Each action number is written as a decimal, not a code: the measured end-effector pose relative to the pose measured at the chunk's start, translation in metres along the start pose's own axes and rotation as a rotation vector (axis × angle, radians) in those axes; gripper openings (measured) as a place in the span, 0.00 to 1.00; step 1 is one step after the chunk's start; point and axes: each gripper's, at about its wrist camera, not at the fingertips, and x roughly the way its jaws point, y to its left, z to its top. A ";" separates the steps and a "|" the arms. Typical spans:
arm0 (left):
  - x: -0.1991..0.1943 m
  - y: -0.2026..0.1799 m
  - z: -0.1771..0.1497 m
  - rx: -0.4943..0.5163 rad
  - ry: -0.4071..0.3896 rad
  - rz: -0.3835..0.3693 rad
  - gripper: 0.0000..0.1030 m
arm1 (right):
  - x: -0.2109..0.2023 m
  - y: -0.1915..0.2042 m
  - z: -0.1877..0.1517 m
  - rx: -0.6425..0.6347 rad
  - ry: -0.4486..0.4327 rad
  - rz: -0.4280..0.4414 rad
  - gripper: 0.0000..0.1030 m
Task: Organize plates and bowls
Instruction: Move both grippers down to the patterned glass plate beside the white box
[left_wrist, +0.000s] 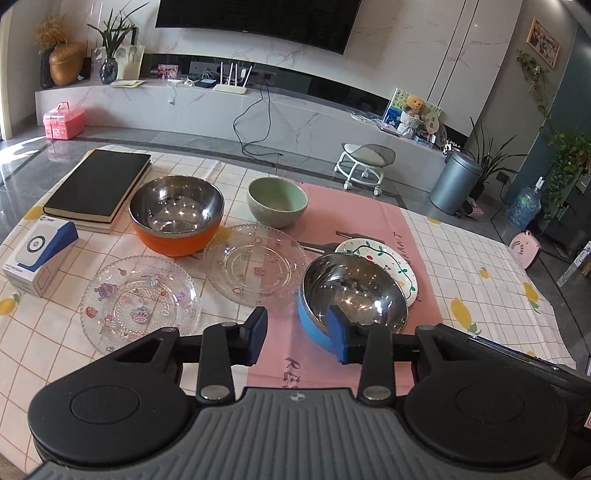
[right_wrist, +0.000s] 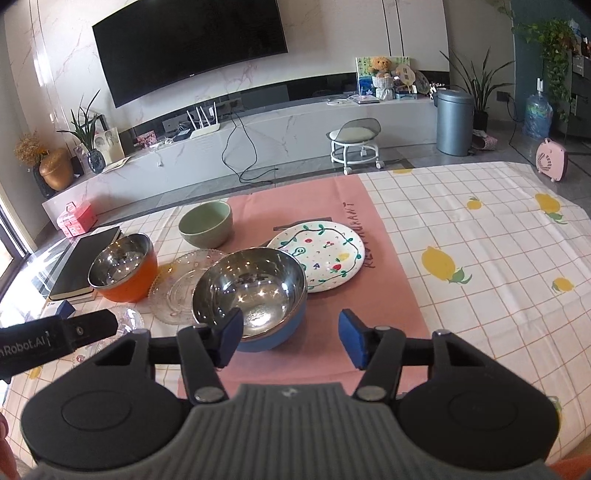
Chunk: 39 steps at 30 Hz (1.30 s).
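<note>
A checked, lemon-print cloth and pink mat (right_wrist: 388, 295) cover the tabletop (right_wrist: 480, 277) facing a TV wall. Both tools, left (left_wrist: 300, 334) and right (right_wrist: 291, 341), are spread, the blue bowl (right_wrist: 255, 295) just ahead, overlapping the painted plate (right_wrist: 325, 254).

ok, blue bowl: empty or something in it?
Empty. The blue bowl sits upright on the pink mat; both views show only bare, reflective steel inside.
</note>
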 end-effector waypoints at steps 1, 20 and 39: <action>0.005 0.002 0.002 -0.010 0.005 -0.008 0.41 | 0.008 -0.001 0.003 0.003 0.007 0.004 0.51; 0.009 0.107 0.056 0.060 0.089 0.097 0.40 | 0.061 0.091 -0.002 -0.011 0.053 0.461 0.38; 0.067 0.239 0.015 -0.024 0.190 -0.054 0.42 | 0.158 0.126 -0.051 0.112 0.284 0.442 0.29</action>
